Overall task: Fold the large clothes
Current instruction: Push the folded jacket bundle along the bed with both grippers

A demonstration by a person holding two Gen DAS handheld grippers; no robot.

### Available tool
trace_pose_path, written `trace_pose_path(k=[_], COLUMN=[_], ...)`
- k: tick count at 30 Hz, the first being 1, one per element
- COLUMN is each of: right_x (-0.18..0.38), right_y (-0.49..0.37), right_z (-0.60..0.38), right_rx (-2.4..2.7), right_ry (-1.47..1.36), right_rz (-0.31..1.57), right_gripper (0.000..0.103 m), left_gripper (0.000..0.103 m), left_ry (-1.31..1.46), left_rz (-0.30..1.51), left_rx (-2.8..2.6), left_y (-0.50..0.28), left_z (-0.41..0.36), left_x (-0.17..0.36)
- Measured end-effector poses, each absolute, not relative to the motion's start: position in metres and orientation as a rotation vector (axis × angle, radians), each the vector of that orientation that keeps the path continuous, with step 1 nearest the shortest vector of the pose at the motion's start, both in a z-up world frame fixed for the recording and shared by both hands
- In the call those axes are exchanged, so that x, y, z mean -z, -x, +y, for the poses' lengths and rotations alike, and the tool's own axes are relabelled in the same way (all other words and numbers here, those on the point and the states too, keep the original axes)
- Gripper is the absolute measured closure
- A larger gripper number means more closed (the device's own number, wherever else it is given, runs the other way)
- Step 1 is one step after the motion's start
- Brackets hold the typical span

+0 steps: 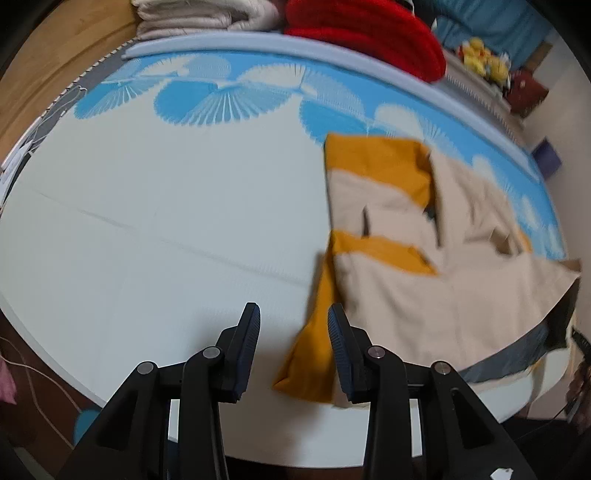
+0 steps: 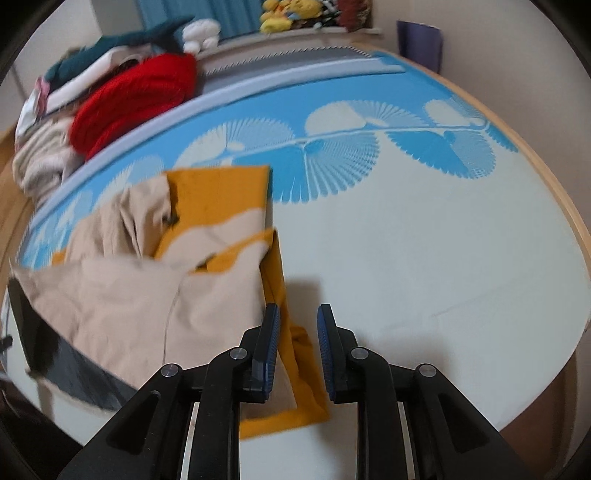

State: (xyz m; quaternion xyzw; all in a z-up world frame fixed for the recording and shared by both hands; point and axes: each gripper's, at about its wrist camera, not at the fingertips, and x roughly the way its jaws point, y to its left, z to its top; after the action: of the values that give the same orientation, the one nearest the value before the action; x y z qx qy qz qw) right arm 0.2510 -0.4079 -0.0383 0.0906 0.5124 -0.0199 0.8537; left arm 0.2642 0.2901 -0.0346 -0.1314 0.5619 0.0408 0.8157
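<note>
White-and-blue mat (image 1: 147,221) covers the bed, with a red knit (image 1: 369,33) at its far edge. On it lies the beige-and-mustard garment (image 1: 424,258), partly folded. Left gripper (image 1: 293,325) and right gripper (image 2: 298,325) hover over its mustard sleeve, jaws parted and gripping nothing.
</note>
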Motion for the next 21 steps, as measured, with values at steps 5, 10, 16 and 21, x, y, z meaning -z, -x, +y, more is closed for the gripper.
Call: trace_pose_path(k=[5, 10, 16, 21], right_x=[0.051, 0.072, 0.090, 0.090], right_y=[-0.243, -0.243, -0.248, -0.257], right_z=[-0.416, -0.418, -0.421, -0.391], right_rx=[0.032, 0.042, 0.043, -0.032], right_ry=[-0.164, -0.085, -0.012, 0.092], right_rz=[1.130, 1.218, 1.271, 1.230], right_gripper=[0.081, 0.081, 0.081, 0.081], left_gripper=[0.065, 0.064, 0.064, 0.057], left_ry=[0.229, 0.071, -0.066, -0.083], left_rz=[1.272, 1.379, 1.379, 1.291], left_rx=[-0.059, -0.041, 0.083, 0.120], left_y=[-0.264, -0.268, -0.269, -0.282], left_z=[0.284, 0.265, 0.231, 0.223], left_x=[0.051, 0.077, 0.083, 0.071])
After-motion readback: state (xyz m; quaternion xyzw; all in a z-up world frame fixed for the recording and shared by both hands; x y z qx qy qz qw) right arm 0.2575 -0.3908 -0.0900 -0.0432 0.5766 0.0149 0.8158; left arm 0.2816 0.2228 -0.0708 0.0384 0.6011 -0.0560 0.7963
